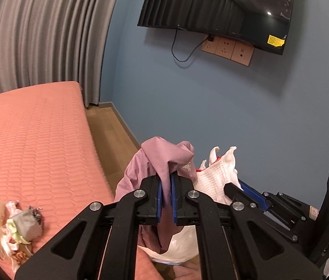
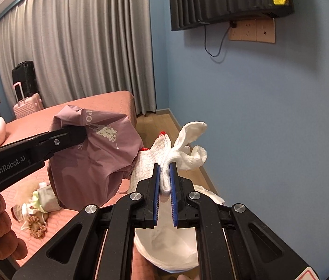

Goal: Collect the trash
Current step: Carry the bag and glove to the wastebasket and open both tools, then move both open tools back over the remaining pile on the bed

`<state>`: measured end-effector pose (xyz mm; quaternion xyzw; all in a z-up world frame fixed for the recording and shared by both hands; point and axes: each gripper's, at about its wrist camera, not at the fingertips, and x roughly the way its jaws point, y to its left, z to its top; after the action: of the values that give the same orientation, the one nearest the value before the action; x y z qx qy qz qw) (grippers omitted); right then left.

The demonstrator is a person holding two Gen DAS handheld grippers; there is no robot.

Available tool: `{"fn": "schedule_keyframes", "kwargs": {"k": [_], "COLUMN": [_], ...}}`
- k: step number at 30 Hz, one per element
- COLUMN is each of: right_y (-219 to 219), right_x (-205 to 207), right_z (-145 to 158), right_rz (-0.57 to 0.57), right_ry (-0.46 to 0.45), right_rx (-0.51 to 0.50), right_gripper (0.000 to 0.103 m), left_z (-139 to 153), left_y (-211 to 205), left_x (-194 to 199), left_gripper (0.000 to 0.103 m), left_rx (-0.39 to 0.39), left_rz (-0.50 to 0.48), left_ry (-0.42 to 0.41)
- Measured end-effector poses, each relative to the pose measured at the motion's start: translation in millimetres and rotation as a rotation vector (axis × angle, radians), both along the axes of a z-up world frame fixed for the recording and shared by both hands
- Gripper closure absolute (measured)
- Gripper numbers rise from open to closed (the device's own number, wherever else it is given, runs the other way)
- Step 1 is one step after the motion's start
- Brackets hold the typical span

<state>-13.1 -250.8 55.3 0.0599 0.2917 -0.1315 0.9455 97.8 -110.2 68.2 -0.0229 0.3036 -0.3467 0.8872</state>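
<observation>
1. Left wrist view: the left gripper [image 1: 166,186] is clamped nearly closed on a fold of a mauve bag [image 1: 162,161]; the thin, smooth fabric runs between the blue pads and hangs crumpled below them.
2. To its right, the right gripper [image 1: 231,186] shows only in part, its tip against a white cloth [image 1: 215,177] with a ribbed, knit-like weave and a bit of red at its edge.
3. Under both grippers hangs a white plastic bag [image 1: 178,245], its lower part cut off by the gripper frame.
4. A trash pile [image 1: 12,228] of crumpled wrappers and tissue lies on the quilted pink bed [image 1: 36,140], near its front edge at lower left; single pieces are hard to make out.
5. Right wrist view: the right gripper [image 2: 166,177] is pinched shut on the white cloth [image 2: 183,151], whose knotted ends stick up above the pads.
6. The left gripper [image 2: 75,135] enters from the left and grips the mauve bag [image 2: 94,158], which bears a pale printed horse logo with partly hidden lettering.
7. The bag covers part of the trash pile [image 2: 36,210] on the bed [image 2: 108,102].
8. The white plastic bag [image 2: 164,245] opens below the right gripper.
</observation>
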Motion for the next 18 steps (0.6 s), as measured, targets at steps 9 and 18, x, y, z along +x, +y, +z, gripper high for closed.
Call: {"fn": "schedule_keyframes", "kwargs": {"k": [9, 18], "right_y": [-26.5, -17.8], "right_x": [4.1, 4.3], "right_z": [-31.5, -36.8], "right_rz": [-0.035, -0.031], "right_ry": [0.03, 0.033], "right_rx": [0.05, 0.054], "right_gripper": [0.092, 0.081], "left_z": [-14.3, -22.7], "left_y": [-29.7, -21.9], "left_x": [5.9, 3.0], "left_gripper": [0.036, 0.036], "left_rx": [-0.022, 0.033], "left_rz": [0.023, 0.037], "left_ry": [0.037, 0.029]}}
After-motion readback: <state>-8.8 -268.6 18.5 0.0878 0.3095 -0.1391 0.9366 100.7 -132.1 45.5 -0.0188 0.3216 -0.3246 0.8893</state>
